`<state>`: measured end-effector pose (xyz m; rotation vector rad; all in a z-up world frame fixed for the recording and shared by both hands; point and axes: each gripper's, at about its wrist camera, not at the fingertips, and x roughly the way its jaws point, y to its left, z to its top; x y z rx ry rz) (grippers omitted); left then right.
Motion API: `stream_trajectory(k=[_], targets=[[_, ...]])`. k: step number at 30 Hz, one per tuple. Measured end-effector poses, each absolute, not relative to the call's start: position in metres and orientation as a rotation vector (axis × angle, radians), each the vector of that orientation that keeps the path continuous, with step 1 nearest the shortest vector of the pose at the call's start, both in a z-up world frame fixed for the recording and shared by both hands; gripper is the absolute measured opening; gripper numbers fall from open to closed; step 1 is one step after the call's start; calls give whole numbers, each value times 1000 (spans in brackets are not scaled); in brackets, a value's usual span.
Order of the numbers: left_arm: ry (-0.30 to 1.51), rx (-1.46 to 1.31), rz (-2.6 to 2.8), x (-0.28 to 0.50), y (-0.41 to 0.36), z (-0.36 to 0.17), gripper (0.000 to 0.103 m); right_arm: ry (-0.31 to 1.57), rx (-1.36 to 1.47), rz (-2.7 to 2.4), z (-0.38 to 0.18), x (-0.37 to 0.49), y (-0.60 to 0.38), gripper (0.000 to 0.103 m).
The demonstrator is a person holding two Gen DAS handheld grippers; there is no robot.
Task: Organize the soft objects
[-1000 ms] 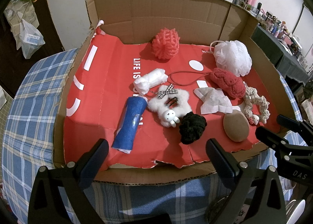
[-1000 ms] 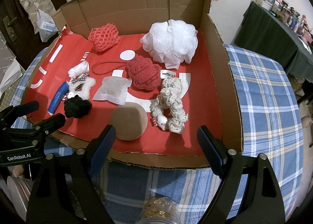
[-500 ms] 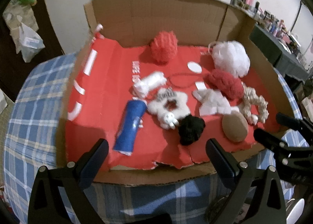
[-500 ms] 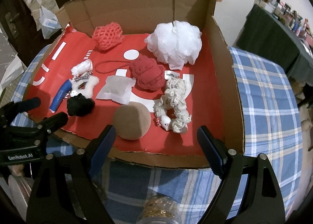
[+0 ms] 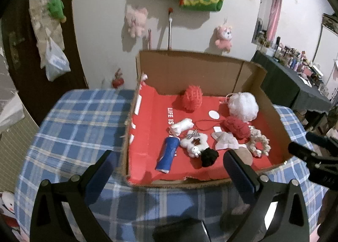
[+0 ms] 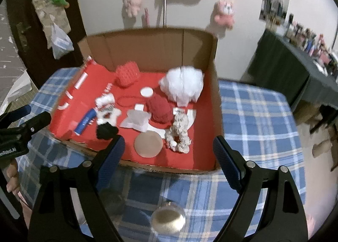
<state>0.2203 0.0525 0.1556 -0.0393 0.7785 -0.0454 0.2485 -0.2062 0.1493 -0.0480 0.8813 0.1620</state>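
Both grippers farther back, open.

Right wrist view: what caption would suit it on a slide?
Open right gripper hovering before a cardboard box of soft objects on a blue plaid tablecloth.

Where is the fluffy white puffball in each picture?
Left wrist view: the white puffball sits far right in the cardboard box, just behind the dark red knitted thing.
Right wrist view: the white puffball is above the middle, near the box's back right corner.
Shared landmark: the small white oval sticker on the red liner lies just left of it in both.
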Motion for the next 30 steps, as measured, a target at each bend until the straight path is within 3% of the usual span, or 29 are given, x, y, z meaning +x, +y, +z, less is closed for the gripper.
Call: stream_trajectory(k=[2, 13, 22, 30], targets=[[751, -39, -65, 202, 52, 162, 103, 829, -59, 161, 161, 231, -205, 95], [620, -62, -135, 102, 35, 164, 103, 633, -80, 211, 177, 123, -193, 100], [672, -51, -121, 72, 20, 111, 103, 619, -27, 205, 129, 64, -196, 100], [779, -26, -108, 83, 9, 54, 103, 735, 10, 162, 69, 71, -209, 100]])
